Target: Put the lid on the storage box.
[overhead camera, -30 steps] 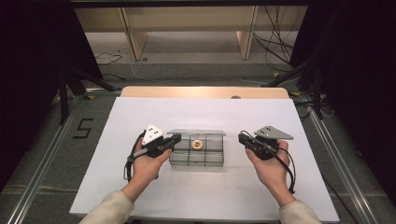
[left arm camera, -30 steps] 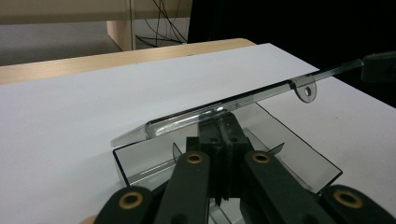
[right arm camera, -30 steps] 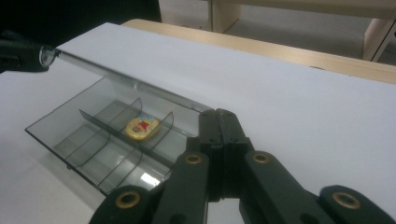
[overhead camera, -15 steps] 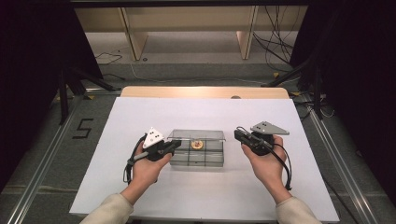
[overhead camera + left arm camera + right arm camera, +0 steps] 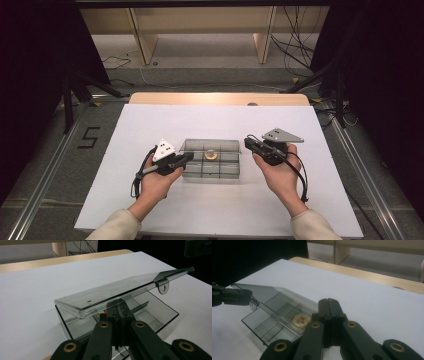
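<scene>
Both forearms, in pale sleeves, come up from the near edge, each hand [image 5: 155, 184] wrapped around a black two-jaw tool. The left tool [image 5: 187, 157] points right and slightly away, its jaws pressed together, a white three-cornered plate on top. The right tool [image 5: 247, 142] points left toward it, jaws likewise closed, carrying a grey three-cornered plate, its black cable looping along the wrist.

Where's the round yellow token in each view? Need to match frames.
High view: round yellow token in a rear middle compartment of the clear box.
Left gripper view: hidden behind the tongs and lid.
Right gripper view: token just left of the tongs.
Shared landmark: the box's raised lid.
</scene>
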Demonstrator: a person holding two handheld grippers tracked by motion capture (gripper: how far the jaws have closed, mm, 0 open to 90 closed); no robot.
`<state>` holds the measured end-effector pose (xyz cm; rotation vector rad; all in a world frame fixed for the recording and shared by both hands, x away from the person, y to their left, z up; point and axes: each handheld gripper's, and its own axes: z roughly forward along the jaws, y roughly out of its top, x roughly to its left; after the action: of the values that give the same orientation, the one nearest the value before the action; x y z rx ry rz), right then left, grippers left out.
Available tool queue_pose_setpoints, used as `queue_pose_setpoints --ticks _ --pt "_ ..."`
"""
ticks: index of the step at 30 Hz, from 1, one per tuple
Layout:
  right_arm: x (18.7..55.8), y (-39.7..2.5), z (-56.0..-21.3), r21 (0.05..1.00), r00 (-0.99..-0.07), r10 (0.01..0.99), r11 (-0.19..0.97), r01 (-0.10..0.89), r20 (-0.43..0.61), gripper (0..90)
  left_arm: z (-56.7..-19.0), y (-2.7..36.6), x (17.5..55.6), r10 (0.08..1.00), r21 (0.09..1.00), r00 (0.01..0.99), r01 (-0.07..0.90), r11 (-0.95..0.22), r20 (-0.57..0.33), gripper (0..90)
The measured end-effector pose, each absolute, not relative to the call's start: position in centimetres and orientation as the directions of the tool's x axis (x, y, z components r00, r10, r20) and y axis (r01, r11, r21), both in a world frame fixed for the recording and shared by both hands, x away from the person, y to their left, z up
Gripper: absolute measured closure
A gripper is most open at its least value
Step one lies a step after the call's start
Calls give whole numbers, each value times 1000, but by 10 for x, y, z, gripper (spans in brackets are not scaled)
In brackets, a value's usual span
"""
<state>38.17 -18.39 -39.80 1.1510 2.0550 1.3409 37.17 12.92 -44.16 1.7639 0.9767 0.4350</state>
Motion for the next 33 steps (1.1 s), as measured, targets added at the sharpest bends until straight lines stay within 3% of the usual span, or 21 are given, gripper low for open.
queue_pose_setpoints --ticks 33 --pt "378 -169 -407 872 -614 786 247 423 76 900 -449 129 365 766 884 627 427 -188 -140 899"
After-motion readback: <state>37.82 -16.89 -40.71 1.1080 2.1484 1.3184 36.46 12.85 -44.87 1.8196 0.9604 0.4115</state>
